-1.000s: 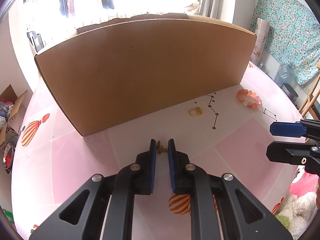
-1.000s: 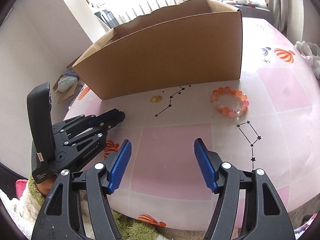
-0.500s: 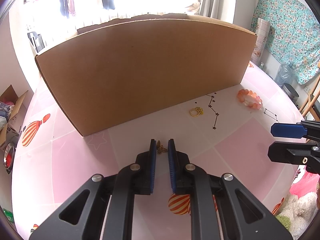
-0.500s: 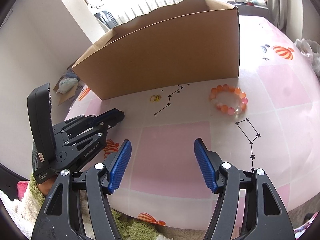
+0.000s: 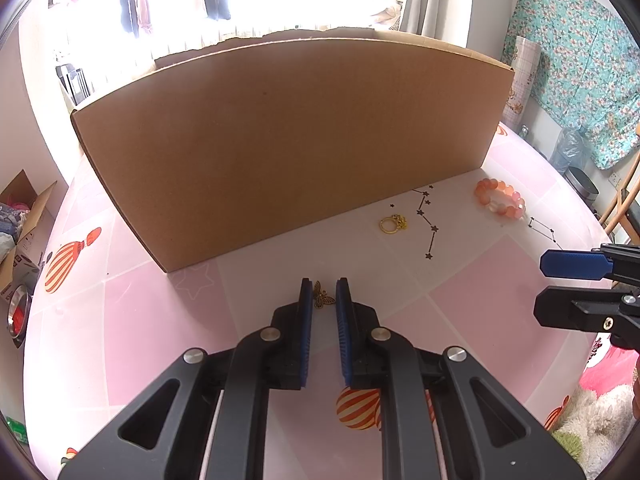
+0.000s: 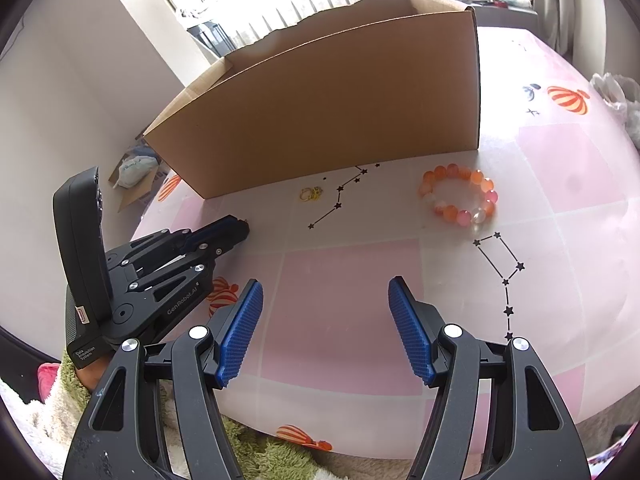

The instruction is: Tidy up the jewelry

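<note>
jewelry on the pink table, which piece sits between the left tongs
The small bronze butterfly charm, sitting between the blue pads of the left tongs. The gold ring and the orange beaded bracelet lie farther right, by the cardboard box.

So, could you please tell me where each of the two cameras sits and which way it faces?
Left wrist view: on the left gripper, angled down along its near-shut fingers at a small butterfly charm between them, the cardboard box behind; the right gripper enters from the right.
Right wrist view: on the right gripper, open over the pink table; the left gripper and a fuzzy sleeve show at left.
Shared: box, gold ring, bead bracelet.
</note>
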